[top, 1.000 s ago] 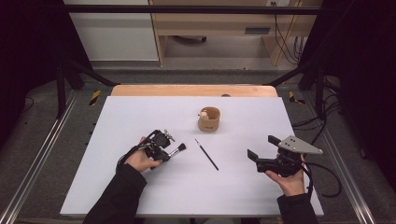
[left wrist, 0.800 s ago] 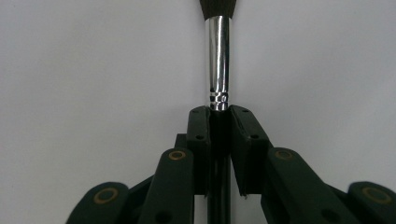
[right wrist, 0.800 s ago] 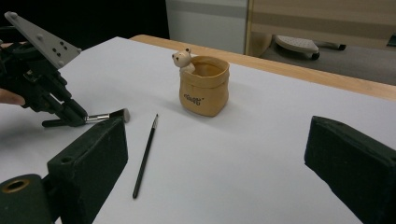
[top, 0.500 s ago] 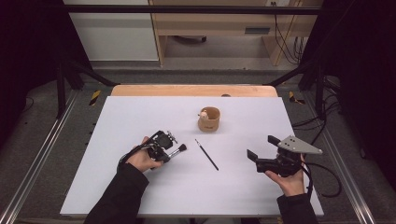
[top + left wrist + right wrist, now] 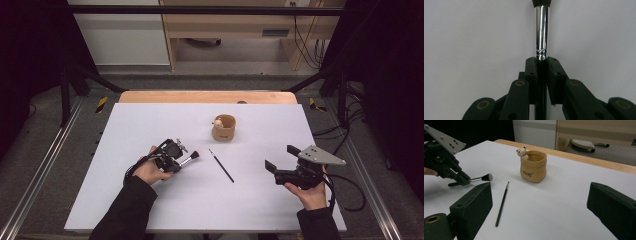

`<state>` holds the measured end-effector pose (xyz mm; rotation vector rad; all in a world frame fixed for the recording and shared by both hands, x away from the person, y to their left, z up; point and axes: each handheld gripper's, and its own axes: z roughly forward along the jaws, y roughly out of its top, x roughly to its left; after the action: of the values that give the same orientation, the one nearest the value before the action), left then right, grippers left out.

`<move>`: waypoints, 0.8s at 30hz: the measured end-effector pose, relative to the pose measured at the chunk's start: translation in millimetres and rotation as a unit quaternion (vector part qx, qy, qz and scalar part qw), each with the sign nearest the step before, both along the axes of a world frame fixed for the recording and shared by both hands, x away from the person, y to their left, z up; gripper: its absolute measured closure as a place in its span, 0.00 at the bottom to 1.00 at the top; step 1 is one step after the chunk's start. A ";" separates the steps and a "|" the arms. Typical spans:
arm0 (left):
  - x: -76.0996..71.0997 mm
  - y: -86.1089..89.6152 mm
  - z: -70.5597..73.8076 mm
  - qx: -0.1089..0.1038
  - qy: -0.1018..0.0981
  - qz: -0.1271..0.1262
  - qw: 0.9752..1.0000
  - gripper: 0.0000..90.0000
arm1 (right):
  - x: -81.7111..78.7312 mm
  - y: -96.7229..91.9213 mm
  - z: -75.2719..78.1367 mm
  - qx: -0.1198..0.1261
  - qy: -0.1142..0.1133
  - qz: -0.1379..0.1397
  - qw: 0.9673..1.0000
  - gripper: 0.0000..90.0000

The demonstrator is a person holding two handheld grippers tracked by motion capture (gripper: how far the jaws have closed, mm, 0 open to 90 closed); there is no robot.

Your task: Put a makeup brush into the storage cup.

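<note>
From the high view, my left tongs lie low over the white table and pinch a short brush by its handle; the dark bristle head points toward the middle of the table. A thin black brush lies flat just beside it, apart from both tongs. Behind it stands a small tan cup with a little bear on its rim. My right tongs hover at the right side, spread wide, holding nothing.

In the left gripper view, the jaws are pressed together on the handle where the shiny metal sleeve begins. Only the jaw tips hold it, so I think the brush can turn or slip out if I swing it quickly.

In the right gripper view, the cup is near, and its mouth is open. The thin brush lies between the cup and my open jaws. If I bring the short brush to the cup too low, it may push the light cup over or knock the thin brush away.
</note>
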<state>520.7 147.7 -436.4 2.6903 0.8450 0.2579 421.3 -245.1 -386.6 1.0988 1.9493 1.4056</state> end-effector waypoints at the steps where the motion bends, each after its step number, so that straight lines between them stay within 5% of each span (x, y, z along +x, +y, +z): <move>1: -1.0 1.2 1.7 -0.005 -0.002 0.001 1.000 0.88 | 0.0 0.0 0.0 0.000 0.000 0.000 1.000 0.07; 14: -17.4 17.3 17.7 -0.072 -0.042 0.015 0.996 0.88 | -0.3 1.4 -0.3 0.001 0.000 0.001 1.000 0.08; 20: -31.1 25.1 22.7 -0.109 -0.072 0.025 0.991 0.88 | -0.8 2.3 0.2 0.002 -0.002 0.002 1.000 0.08; 24: -41.6 31.7 26.0 -0.142 -0.090 0.040 0.985 0.88 | -1.2 3.3 0.7 0.004 -0.002 0.002 1.000 0.08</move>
<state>479.1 179.4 -410.4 2.3343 0.8645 0.3635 420.2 -241.8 -385.9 1.0947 1.9451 1.4183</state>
